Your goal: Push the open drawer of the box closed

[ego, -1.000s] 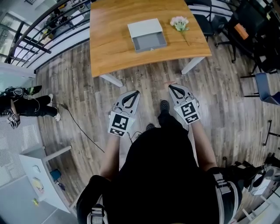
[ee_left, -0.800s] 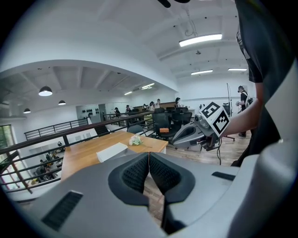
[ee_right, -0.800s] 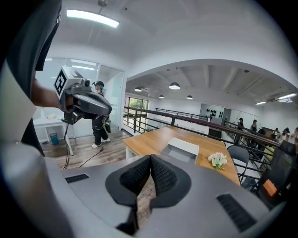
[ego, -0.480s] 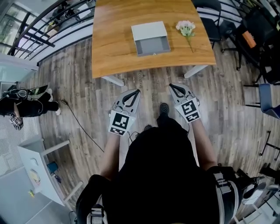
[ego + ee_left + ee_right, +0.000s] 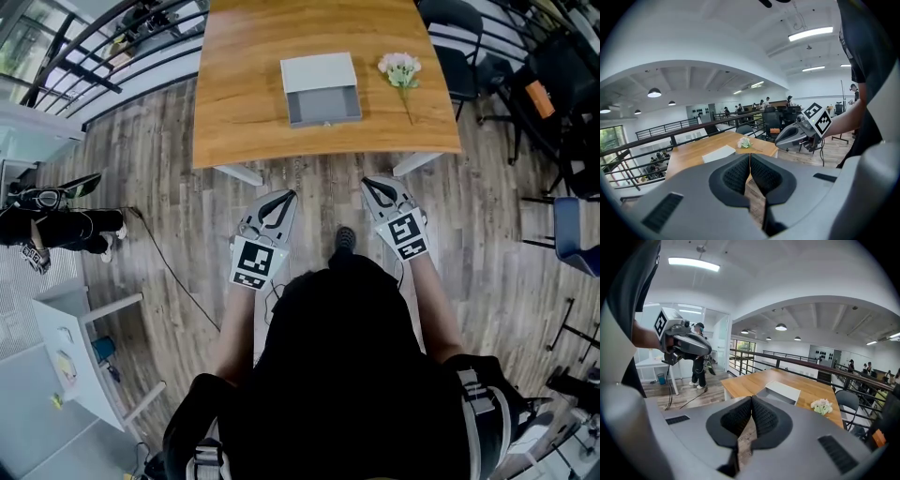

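Wooden table (image 5: 244, 103) ahead is carrying the box (image 5: 319, 73) at its middle, drawer (image 5: 324, 105) gaping toward the person, so a push away should shut it. Flowers (image 5: 400, 66) are lying to its right. Left gripper (image 5: 286, 197) and right gripper (image 5: 368, 185) are hovering well short of the table, jaws pressed together, empty, probably for a blunt nudge.

The counter (image 5: 244, 103) is honey-orange wood with fine grain. The box (image 5: 317, 72) is pale grey-white, its drawer (image 5: 324, 105) darker grey inside. The flowers (image 5: 400, 66) are white-pink on green stems. The floor (image 5: 169, 187) is grey-brown planks. The left hand-held gripper (image 5: 289, 196) and right hand-held gripper (image 5: 367, 185) are grey (pads black, ribbed), with black-and-white square markers.
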A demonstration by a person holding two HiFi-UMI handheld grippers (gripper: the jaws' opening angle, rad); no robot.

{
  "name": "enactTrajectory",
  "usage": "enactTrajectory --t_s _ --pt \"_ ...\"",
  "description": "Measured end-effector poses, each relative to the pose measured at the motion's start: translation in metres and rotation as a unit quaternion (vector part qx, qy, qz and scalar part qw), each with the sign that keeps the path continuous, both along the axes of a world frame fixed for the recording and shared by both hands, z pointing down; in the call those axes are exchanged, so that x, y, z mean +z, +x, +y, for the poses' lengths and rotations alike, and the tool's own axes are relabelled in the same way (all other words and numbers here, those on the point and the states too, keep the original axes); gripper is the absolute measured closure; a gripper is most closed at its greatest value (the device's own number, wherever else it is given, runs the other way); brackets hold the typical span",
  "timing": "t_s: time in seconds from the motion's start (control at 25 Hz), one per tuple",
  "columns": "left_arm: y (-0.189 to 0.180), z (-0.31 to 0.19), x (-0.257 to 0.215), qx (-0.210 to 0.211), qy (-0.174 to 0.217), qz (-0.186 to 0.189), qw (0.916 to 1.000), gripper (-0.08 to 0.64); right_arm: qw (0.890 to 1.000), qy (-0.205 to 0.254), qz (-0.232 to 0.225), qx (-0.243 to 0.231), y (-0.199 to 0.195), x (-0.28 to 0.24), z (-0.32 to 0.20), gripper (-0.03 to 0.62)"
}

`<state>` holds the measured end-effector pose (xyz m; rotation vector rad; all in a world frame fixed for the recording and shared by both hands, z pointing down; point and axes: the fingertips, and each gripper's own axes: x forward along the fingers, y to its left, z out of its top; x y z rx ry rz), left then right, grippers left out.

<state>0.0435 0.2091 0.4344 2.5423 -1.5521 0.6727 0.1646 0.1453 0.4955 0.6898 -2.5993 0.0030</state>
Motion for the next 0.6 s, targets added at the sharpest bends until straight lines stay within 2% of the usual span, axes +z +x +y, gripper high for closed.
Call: enactTrajectory --t_s 0.32,0.6 --pt "0.019 -0.019 0.003 -0.027 0.006 -0.002 0.9996 0.535 1.0 0.0 0.0 -0.016 0.022 0.005 -0.03 0.577" --pt "0.015 -0.02 0.011 -0.055 0.004 0.01 0.9984 0.535 1.0 0.003 0.005 -0.028 0.022 0.009 -0.038 0.577"
